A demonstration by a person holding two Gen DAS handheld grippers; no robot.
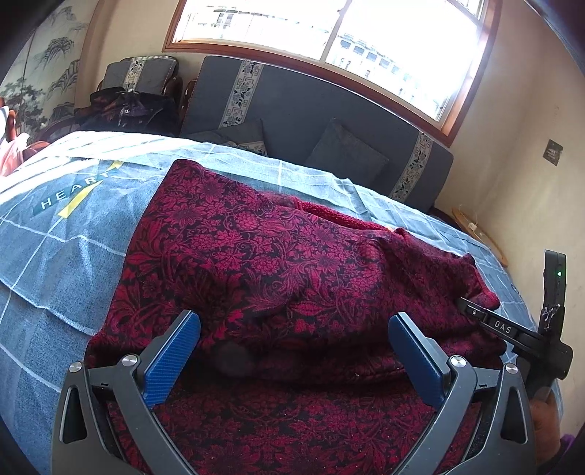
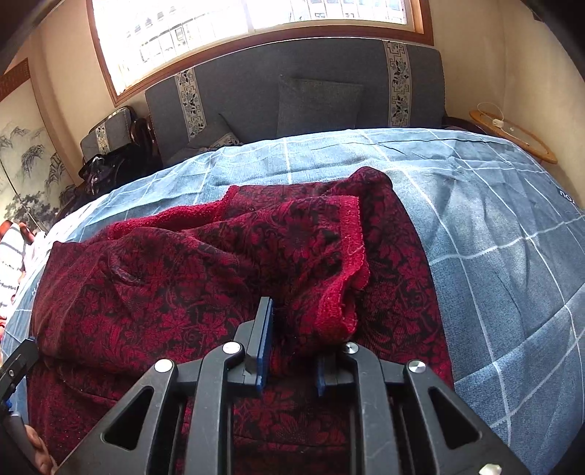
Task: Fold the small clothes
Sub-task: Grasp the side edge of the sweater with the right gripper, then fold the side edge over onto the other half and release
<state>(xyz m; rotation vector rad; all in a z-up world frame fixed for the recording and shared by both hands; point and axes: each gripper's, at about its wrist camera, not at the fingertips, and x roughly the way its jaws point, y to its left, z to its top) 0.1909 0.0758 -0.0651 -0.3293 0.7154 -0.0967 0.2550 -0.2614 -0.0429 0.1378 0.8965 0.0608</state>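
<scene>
The red floral garment (image 1: 278, 255) lies spread on the blue checked bedsheet (image 1: 55, 255), directly ahead of and beneath both tongs. The left gripper (image 1: 294, 323) hangs over its near part with jaws wide apart, blue pads (image 1: 172, 361) bare and nothing between them; whether the tips touch the cloth cannot be told. A dark blurred spot sits between the pads, too soft to identify.

The right gripper (image 2: 289, 321) has its jaws drawn close together on a folded flap of the same garment (image 2: 226, 263). The left pad (image 2: 264, 339) shows clearly, but the right finger is mostly buried under the plain red hemmed edge draped over it, so the pinch itself is hidden. In the left wrist view that gripper (image 1: 490, 318) enters from the right, its tip sunk in the cloth edge and its body cut off by the frame.

Beyond the garment stand a grey sofa (image 2: 310, 84) and a window (image 2: 237, 25), washed out by glare. At the far left a striped cloth (image 2: 9, 255) is cropped.
</scene>
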